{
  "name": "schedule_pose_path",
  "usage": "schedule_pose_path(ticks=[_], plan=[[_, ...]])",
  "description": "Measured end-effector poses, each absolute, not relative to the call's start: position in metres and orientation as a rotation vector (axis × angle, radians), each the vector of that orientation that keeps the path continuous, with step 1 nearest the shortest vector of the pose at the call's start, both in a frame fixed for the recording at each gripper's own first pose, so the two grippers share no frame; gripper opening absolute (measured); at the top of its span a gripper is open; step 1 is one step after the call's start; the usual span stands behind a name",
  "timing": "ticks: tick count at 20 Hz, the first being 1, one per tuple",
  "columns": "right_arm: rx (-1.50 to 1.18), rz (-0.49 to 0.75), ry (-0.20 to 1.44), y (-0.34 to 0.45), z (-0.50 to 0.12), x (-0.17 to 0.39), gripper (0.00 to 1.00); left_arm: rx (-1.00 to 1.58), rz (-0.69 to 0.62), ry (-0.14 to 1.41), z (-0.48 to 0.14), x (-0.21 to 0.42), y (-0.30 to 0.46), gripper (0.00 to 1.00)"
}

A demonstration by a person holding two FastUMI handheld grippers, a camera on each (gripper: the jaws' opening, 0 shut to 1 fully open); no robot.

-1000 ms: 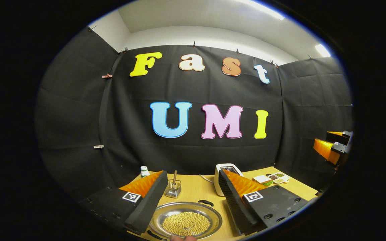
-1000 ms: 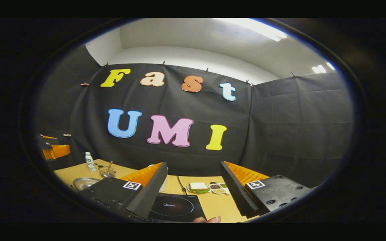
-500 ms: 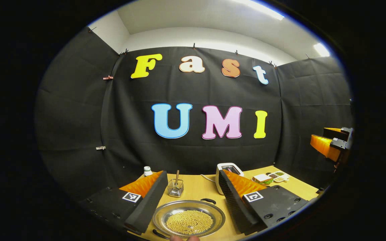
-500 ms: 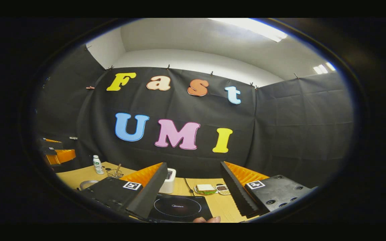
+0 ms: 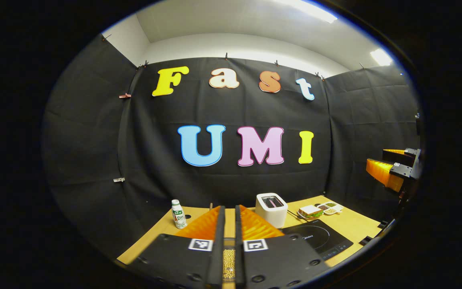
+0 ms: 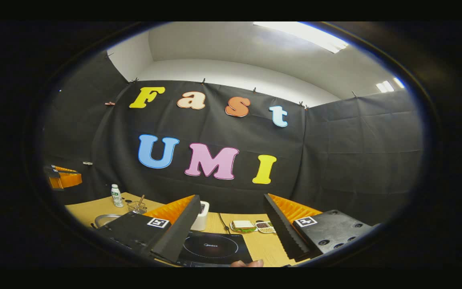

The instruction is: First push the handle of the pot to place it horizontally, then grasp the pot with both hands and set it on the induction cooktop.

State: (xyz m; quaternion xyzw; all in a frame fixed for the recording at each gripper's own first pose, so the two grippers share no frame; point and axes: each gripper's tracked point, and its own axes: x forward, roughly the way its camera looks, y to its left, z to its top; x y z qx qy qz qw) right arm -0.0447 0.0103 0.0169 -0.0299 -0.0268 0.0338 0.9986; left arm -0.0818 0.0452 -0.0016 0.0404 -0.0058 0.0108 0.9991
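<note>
- Left gripper (image 5: 227, 241) nearly pinched together, thin gap left, holding nothing, probably set for the handle push.
- Pot (image 5: 226, 259) right under it, left of the cooktop (image 5: 318, 239); handle direction hidden.
- Right gripper (image 6: 231, 228) spread wide, empty, above the cooktop, well right of the pot.

Black cloth walls (image 5: 86, 132), white ceiling (image 5: 231, 28), wooden table (image 5: 347, 222).
</note>
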Motion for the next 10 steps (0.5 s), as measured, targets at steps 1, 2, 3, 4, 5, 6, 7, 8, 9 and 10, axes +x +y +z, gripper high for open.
schedule_pose_path(ticks=[1, 2, 3, 4, 5, 6, 7, 8, 9, 10], plan=[[-0.056, 0.069, -0.053, 0.012, 0.017, -0.045, 0.97, 0.07, -0.01, -0.008, 0.0, -0.087, 0.04, 0.06], [-0.058, 0.069, -0.052, 0.013, 0.017, -0.047, 0.97, 0.065, -0.037, -0.005, -0.001, -0.085, 0.034, 0.06], [-0.061, 0.069, -0.054, 0.013, 0.017, -0.049, 0.97, 0.066, -0.063, 0.009, -0.005, -0.087, 0.031, 0.03], [-0.066, 0.071, -0.054, 0.014, 0.017, -0.05, 0.97, 0.072, -0.091, 0.032, -0.013, -0.087, 0.029, 0.05], [-0.072, 0.071, -0.053, 0.014, 0.017, -0.051, 0.97, 0.079, -0.115, 0.066, -0.021, -0.088, 0.028, 0.05], [-0.078, 0.075, -0.052, 0.016, 0.016, -0.051, 0.97, 0.08, -0.132, 0.094, -0.03, -0.089, 0.028, 0.05], [-0.083, 0.077, -0.052, 0.018, 0.015, -0.051, 0.97, 0.077, -0.149, 0.134, -0.04, -0.089, 0.029, 0.05], [-0.087, 0.079, -0.053, 0.019, 0.016, -0.051, 0.97, 0.072, -0.167, 0.188, -0.055, -0.089, 0.031, 0.05], [-0.089, 0.078, -0.055, 0.019, 0.016, -0.051, 0.97, 0.067, -0.182, 0.241, -0.068, -0.089, 0.033, 0.05], [-0.091, 0.077, -0.055, 0.02, 0.015, -0.05, 0.97, 0.064, -0.197, 0.294, -0.084, -0.091, 0.034, 0.05]])
